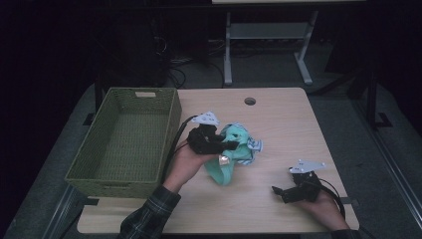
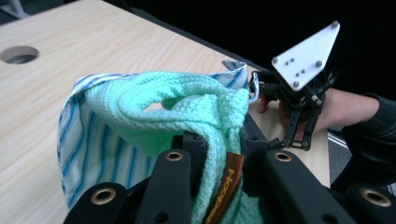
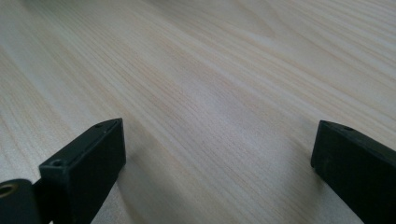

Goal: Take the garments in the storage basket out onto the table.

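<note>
A mint-green knitted cloth (image 1: 234, 149) with a brown tag is bunched together with a blue-and-white striped cloth (image 1: 255, 144) near the table's middle. My left gripper (image 1: 219, 144) is shut on the green knit, lifting it a little; a strip of it hangs toward the table. In the left gripper view the green knit (image 2: 187, 107) runs between the black jaws and the striped cloth (image 2: 88, 144) lies behind it. My right gripper (image 1: 279, 191) rests low at the front right of the table, jaws wide apart and nothing between them. Bare wood (image 3: 210, 107) lies ahead of it in the right gripper view.
An olive woven basket (image 1: 171, 112) stands at the table's left edge with nothing inside. A round cable hole (image 1: 250, 101) sits near the far edge. The other gripper (image 2: 299, 88) appears beyond the cloth in the left gripper view. Dark floor and a table frame lie beyond.
</note>
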Motion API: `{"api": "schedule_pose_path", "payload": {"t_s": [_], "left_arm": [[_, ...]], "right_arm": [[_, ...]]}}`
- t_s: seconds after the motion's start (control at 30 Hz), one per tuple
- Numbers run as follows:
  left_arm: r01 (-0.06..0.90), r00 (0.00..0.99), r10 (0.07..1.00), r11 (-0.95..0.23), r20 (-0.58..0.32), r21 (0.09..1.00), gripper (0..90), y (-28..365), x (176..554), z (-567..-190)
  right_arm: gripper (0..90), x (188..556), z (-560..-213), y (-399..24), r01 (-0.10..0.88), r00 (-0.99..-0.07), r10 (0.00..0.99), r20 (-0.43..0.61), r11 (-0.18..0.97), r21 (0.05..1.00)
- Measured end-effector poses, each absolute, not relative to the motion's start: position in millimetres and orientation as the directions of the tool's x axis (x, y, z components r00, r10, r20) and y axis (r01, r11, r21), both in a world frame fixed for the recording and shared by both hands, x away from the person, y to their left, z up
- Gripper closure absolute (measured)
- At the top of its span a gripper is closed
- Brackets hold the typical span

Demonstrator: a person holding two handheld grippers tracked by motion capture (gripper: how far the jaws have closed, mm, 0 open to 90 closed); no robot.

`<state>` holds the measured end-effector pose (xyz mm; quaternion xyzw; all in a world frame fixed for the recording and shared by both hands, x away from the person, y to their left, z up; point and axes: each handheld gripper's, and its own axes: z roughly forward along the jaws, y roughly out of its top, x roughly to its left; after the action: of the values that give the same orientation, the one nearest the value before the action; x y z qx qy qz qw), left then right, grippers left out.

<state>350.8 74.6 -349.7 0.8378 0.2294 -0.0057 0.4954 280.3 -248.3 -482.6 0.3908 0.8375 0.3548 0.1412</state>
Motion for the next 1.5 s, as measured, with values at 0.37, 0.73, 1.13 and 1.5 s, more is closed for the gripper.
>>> {"api": "schedule_pose_path", "payload": {"t_s": [0.37,0.73,1.13,1.5], "left_arm": [[0.394,0.91,0.324,-0.476,-0.26,0.786,77.0,45.6,349.0,-377.8],[0.397,0.913,0.313,-0.529,-0.262,0.75,76.8,32.4,353.4,-403.9],[0.443,0.892,0.36,-0.571,-0.275,0.691,75.3,27.2,368.7,-437.8],[0.435,0.891,0.403,-0.631,-0.208,0.643,71.3,21.7,375.4,-459.6]], "right_arm": [[2.6,280.5,-482.7,-248.5,0.552,-0.656,0.754,0.038,0.445,0.705],[2.6,280.5,-482.8,-248.3,0.554,-0.654,0.756,0.038,0.444,0.704],[2.6,280.5,-482.7,-248.2,0.555,-0.653,0.756,0.038,0.444,0.704],[2.6,280.5,-482.7,-248.2,0.555,-0.653,0.756,0.038,0.444,0.703]]}}
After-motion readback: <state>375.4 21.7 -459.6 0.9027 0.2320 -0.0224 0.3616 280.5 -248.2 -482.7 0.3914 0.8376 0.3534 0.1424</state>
